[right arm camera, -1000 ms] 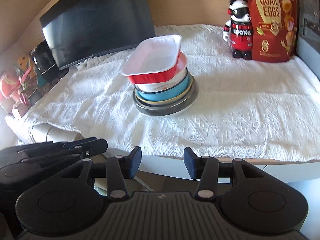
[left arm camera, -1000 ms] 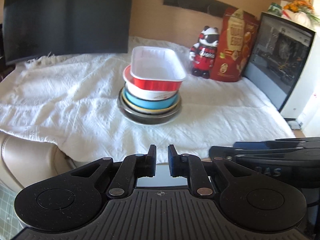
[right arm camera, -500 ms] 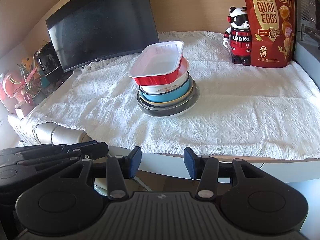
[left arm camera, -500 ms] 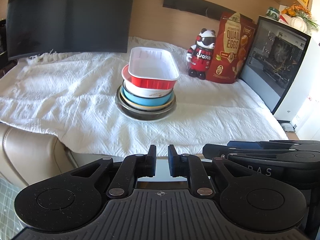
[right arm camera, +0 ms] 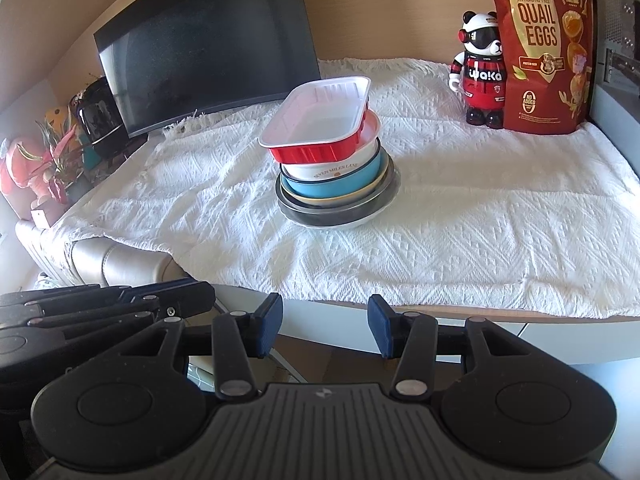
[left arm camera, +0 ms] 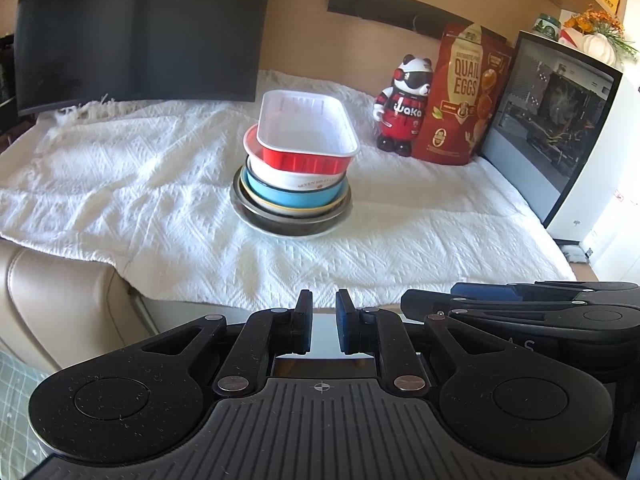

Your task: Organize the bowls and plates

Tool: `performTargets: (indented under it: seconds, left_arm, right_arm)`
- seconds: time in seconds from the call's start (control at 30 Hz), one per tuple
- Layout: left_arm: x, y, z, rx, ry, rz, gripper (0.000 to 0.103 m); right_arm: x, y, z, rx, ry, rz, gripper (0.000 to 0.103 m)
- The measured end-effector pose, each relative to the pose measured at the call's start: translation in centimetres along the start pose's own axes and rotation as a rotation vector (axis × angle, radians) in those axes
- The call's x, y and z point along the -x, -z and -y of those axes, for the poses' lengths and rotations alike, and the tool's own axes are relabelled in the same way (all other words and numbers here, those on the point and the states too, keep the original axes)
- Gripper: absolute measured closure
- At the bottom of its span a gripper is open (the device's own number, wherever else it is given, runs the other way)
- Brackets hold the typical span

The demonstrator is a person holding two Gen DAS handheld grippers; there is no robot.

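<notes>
One stack of dishes stands mid-table on the white cloth point(left arm camera: 120, 184). A red rectangular tray with a white inside point(left arm camera: 306, 136) point(right arm camera: 320, 120) tops it. Below it sit a white bowl point(left arm camera: 296, 182), a blue bowl point(left arm camera: 288, 198) point(right arm camera: 340, 184), a yellow-rimmed plate and a dark metal bowl point(left arm camera: 288, 224) point(right arm camera: 340, 212). My left gripper point(left arm camera: 323, 316) is nearly shut and empty, off the table's front edge. My right gripper point(right arm camera: 325, 316) is open and empty, also off the front edge. Each shows at the side of the other's view.
A dark monitor point(left arm camera: 136, 32) stands at the back left. A panda figurine point(left arm camera: 404, 108) and a red quail-egg bag point(left arm camera: 464, 96) stand at the back right beside a computer case point(left arm camera: 560, 120). A beige cushioned seat point(left arm camera: 52, 300) sits below the table's left front.
Both grippers have drawn back from the table, so the stack looks smaller and farther. The stack has not moved and the jaws keep the same width.
</notes>
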State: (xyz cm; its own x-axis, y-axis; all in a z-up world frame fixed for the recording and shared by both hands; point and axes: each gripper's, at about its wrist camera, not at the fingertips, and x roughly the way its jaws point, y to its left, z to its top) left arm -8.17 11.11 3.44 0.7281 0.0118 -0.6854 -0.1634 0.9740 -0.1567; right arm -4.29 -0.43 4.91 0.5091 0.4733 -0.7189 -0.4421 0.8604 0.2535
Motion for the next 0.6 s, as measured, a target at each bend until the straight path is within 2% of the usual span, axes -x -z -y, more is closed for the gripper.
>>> performTargets:
  seconds: [0.6]
  left_arm:
    - [0.06, 0.12, -0.06, 0.0, 0.0, -0.008, 0.087]
  right_arm:
    - [0.15, 0.14, -0.13, 0.005, -0.003, 0.001, 0.056]
